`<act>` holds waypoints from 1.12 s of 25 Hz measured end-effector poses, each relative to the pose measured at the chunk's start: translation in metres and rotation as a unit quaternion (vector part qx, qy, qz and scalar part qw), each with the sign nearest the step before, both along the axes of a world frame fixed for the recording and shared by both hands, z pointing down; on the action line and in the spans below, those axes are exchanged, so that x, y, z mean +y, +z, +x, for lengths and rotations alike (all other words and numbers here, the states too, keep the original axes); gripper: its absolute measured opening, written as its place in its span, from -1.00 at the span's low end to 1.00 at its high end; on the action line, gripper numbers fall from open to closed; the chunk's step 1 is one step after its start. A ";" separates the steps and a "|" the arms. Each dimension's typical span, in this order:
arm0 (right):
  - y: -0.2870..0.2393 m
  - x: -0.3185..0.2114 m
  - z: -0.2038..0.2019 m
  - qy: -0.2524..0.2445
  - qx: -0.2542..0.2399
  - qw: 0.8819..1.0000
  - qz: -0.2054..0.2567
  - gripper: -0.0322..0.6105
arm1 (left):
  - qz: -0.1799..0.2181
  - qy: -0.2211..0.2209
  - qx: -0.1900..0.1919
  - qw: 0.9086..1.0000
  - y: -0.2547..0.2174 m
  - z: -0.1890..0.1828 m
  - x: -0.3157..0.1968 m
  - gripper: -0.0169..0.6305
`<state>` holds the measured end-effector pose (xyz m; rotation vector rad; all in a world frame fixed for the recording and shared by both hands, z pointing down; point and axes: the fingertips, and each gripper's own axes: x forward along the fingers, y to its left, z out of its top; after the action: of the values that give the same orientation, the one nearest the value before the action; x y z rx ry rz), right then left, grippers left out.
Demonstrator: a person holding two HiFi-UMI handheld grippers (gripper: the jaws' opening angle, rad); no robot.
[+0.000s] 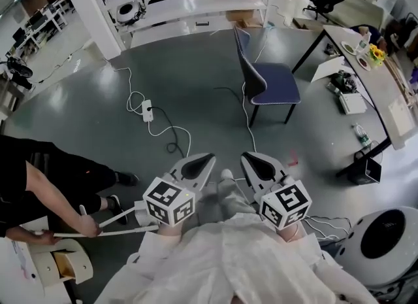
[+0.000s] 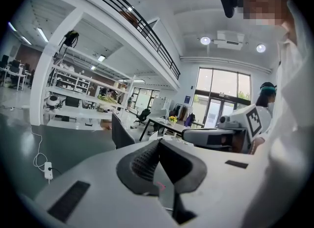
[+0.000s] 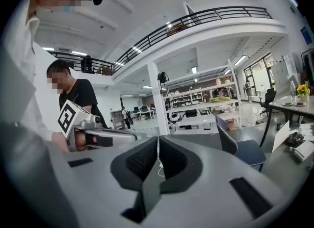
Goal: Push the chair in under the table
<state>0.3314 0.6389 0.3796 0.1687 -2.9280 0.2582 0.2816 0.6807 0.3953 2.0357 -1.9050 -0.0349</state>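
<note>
A grey, glossy floor (image 1: 183, 80) spreads across the open workshop, with white shelving (image 1: 189, 2) on the far side and a long desk (image 1: 385, 93) at right. The blue chair (image 1: 264, 84) stands out on the floor, apart from the desk. Nearer, the left hand-held gripper (image 1: 199, 163) and right hand-held gripper (image 1: 256, 163) are clenched on nothing. A power strip (image 1: 147, 110) lies left of the chair.

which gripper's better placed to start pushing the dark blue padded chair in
Right, probably. The dark blue padded chair stands ahead, nearer the right gripper; the left gripper sits farther across. Both are shut, empty.
</note>
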 end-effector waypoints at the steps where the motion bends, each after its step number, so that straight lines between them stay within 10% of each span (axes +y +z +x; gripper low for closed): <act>1: 0.002 -0.010 -0.010 0.000 0.001 1.000 -0.001 -0.79 | -0.003 0.002 -0.004 1.000 0.001 -0.009 -0.011 -0.90; 17: -0.001 -0.212 -0.205 -0.073 0.011 0.997 0.001 -0.79 | -0.018 -0.012 0.003 1.000 0.007 -0.180 -0.235 -0.90; 28: 0.017 -0.280 -0.280 -0.064 0.012 0.998 -0.027 -0.79 | -0.048 -0.015 0.018 0.999 0.027 -0.243 -0.292 -0.90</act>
<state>0.0514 0.3590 0.3967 -0.0228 -2.8896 0.3113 0.0384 0.3885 0.4225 1.9312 -1.8768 0.0124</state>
